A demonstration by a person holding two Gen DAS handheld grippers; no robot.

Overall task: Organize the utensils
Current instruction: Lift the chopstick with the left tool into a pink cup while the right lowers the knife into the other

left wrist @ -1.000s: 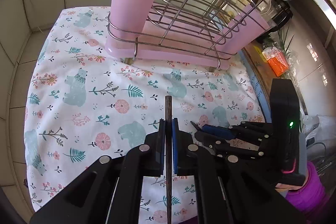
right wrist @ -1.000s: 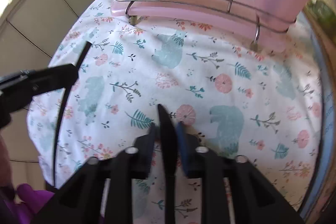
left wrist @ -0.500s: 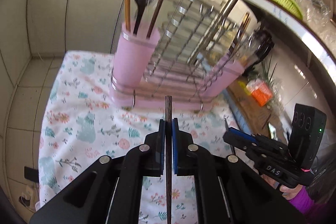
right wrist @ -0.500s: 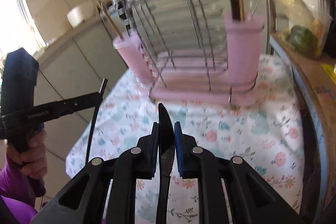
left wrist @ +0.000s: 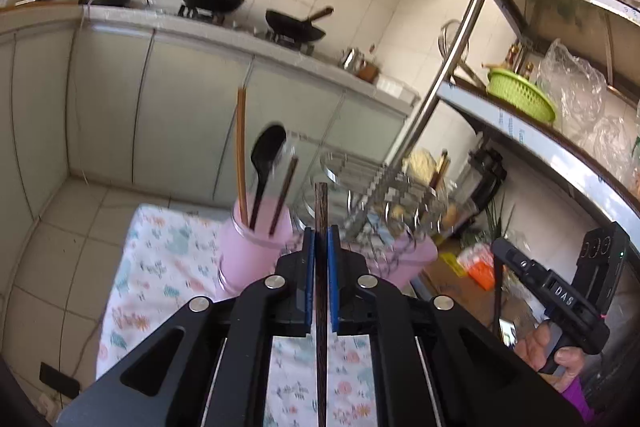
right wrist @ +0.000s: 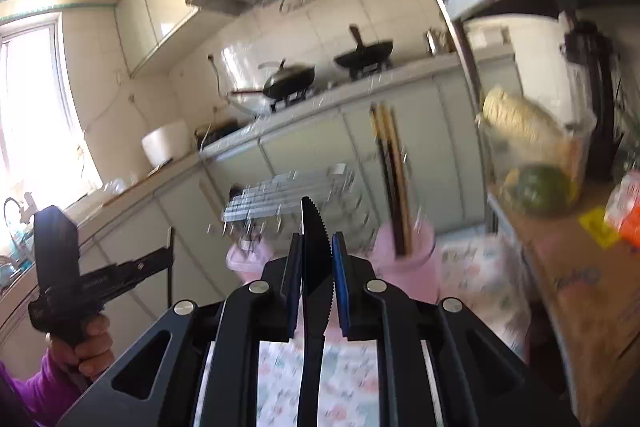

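Left tool (left wrist: 320,259) clamps a dark wooden chopstick (left wrist: 321,227) upright: light, stiff, slim, likely to pivot. Right tool (right wrist: 316,259) clamps a black serrated plastic knife (right wrist: 314,239) mid-blade; both raised before pink utensil cup (left wrist: 256,247).

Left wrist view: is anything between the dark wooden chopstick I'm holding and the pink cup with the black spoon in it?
Nothing visible blocks it. The dark wooden chopstick is clamped in the left gripper, and the pink plastic cup stands just ahead to its left, with open air between. The cup already holds a black spoon and two sticks.
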